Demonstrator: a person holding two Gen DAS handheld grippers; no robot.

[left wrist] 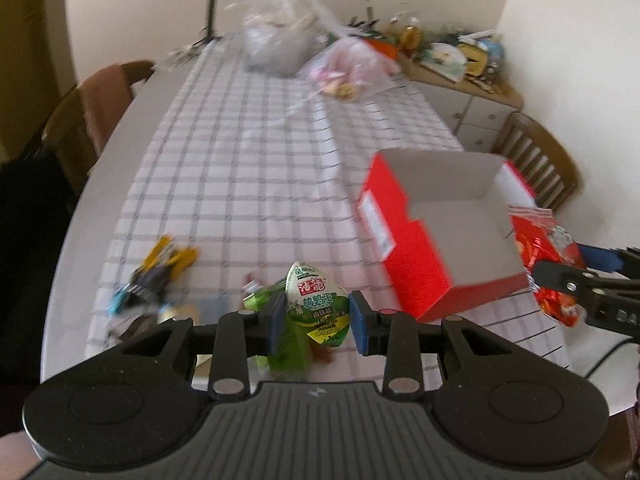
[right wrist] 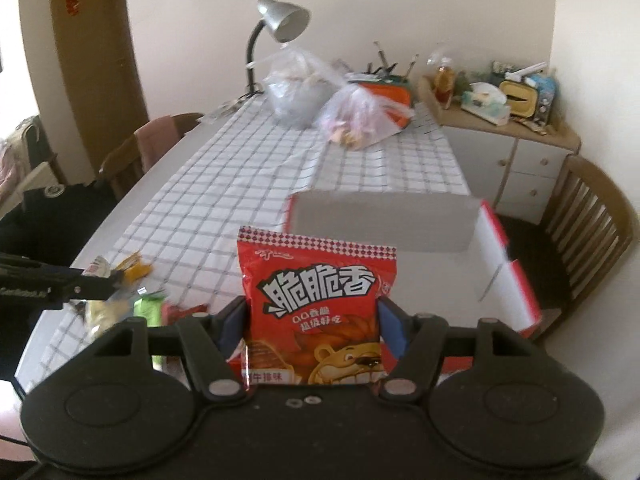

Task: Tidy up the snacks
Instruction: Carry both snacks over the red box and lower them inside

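While your left gripper (left wrist: 318,312) pinches the green snack pack (left wrist: 320,304), your right gripper (right wrist: 314,324) clamps the red chip bag (right wrist: 316,304) — both near the red box (left wrist: 440,232).

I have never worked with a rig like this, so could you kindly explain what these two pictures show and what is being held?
There is no robot here: a person holds a two-finger gripper in each hand, and a fisheye camera on each looks along its fingers. One picture comes from the left gripper, which is shut on a small green and white snack packet. The other comes from the right gripper, shut on a red snack bag. Below lies a table with a checked cloth. On it stand an open red box, a pile of loose snacks and two clear plastic bags at the far end.
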